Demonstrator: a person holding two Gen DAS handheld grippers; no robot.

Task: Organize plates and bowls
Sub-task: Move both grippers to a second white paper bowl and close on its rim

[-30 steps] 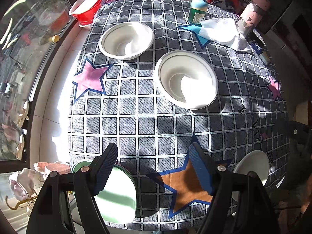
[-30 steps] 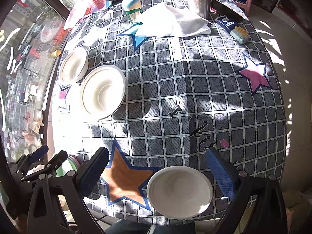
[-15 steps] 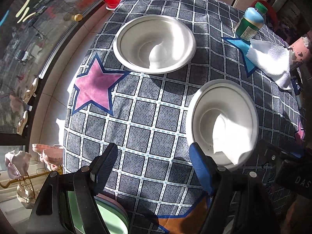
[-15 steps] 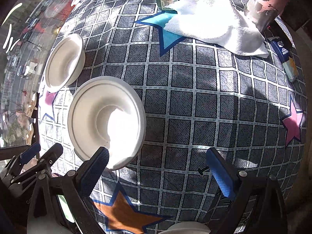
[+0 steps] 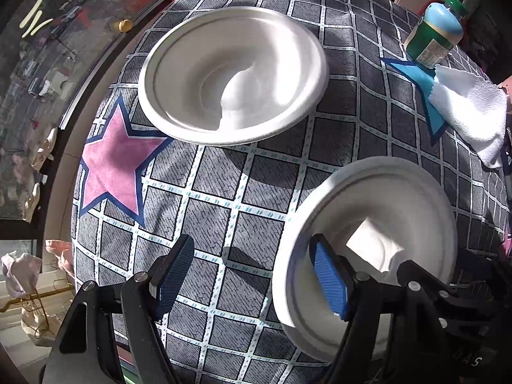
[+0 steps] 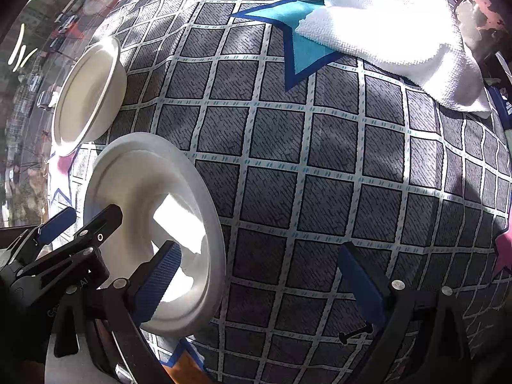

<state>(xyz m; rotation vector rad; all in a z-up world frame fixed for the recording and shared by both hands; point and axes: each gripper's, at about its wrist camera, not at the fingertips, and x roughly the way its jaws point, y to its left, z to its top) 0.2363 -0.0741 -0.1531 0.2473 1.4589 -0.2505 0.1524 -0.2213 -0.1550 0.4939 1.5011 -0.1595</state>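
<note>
I have two white disposable bowls in front of me on the counter, which is covered in a grey checked cloth with stars, and neither is stacked yet. The near bowl sits just right of the pink star; the far bowl sits just beyond that star, apart from the near one. My left tongs are wide open and hold nothing, one blue pad hanging in front of the near bowl's rim, though I cannot tell whether it touches. My right tongs are also spread wide and empty, the left pad hanging over the same near bowl. So I judge the job barely begun: both bowls are loose, and nesting one in the other is all ahead.

The left view shows the full inside of the far bowl, a green bottle with a green cap beyond the pink star to the right, and something red at the counter's far edge. The right view shows the far bowl only edge-on, but gives much more of the white towel and the bare cloth to the right of the near bowl.
</note>
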